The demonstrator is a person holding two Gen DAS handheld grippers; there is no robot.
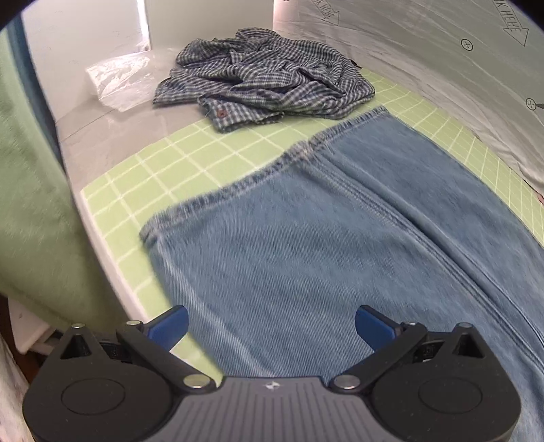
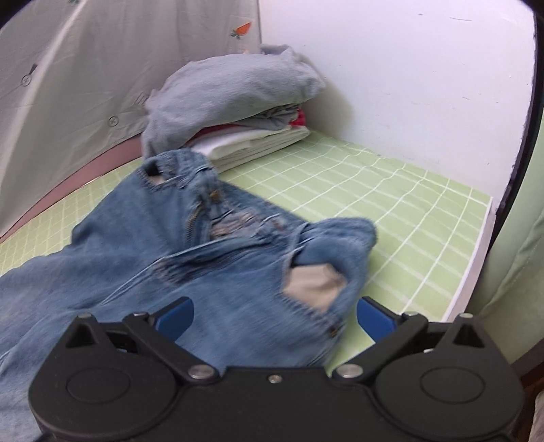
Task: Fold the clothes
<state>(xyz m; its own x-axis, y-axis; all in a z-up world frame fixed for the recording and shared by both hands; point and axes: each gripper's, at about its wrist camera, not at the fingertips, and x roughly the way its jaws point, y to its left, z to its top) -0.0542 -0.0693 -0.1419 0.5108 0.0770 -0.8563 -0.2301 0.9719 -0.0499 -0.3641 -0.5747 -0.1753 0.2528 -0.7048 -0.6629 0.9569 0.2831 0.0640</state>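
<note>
Blue jeans flat, waistband rumpled

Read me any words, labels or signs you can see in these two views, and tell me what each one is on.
"...K HERE", start cut off, inside an arrow outline: on the grey plastic sheet, left wrist view, upper middle.
"...K HERE" again in a second arrow, at the top right of that sheet.
Circled plus marks, no letters: on the same sheet.
Carrot picture, no text: on the grey printed sheet, right wrist view.
Jeans and checked shirt: no readable label.
</note>
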